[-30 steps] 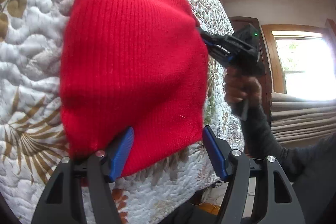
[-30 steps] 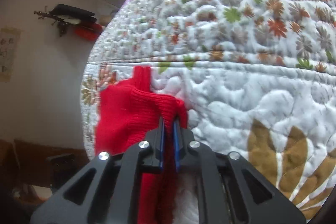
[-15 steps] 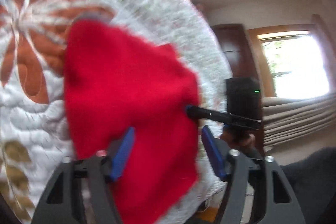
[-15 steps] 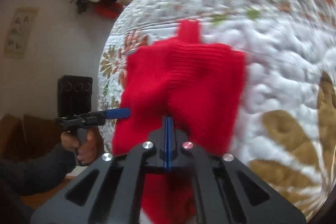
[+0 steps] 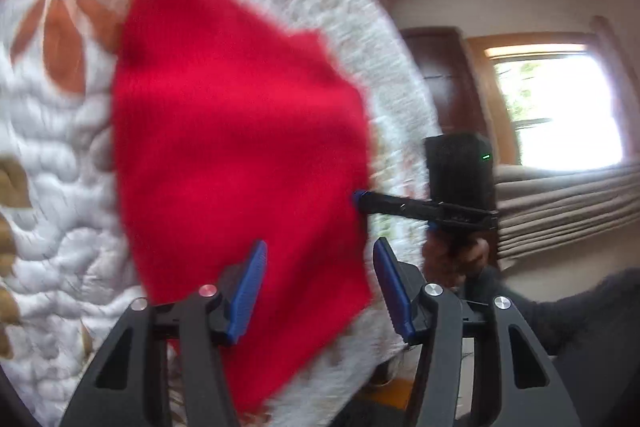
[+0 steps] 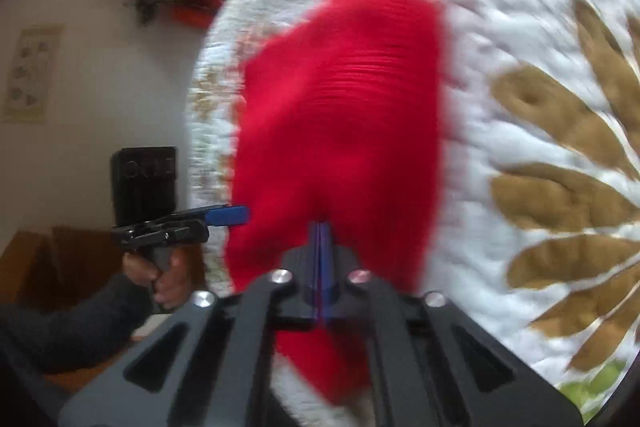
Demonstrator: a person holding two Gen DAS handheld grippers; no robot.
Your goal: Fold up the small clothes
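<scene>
the right gripper (image 6: 321, 227) had its blue pads pressed together on the near edge of the red knit garment (image 6: 340, 131), pinching a bit of the fabric. the left gripper (image 5: 318, 279) stood spread, its two blue pads on either side of the garment's lower corner with nothing between them squeezed. in the left wrist view the right gripper's tip (image 5: 360, 195) met the garment's right edge, held by a hand (image 5: 456, 259) in a dark sleeve.

the garment lay on the quilt (image 5: 52, 187), near the bed's edge, mostly flat. both views were smeared by motion, so whether part of it was lifted off the quilt could not be told for sure.

judging by this, the step was carrying the pinched edge across to make a fold. doing it well would mean keeping the pinch firm, moving the edge low and level so the knit did not bunch, and using the spread left gripper to pin the opposite side down before letting go.

the garment was a soft ribbed knit, bright red, likely stretchy and clingy. the quilt was puffy and stitched, white with tan and rust leaf shapes, so cloth would probably drag on it.
</scene>
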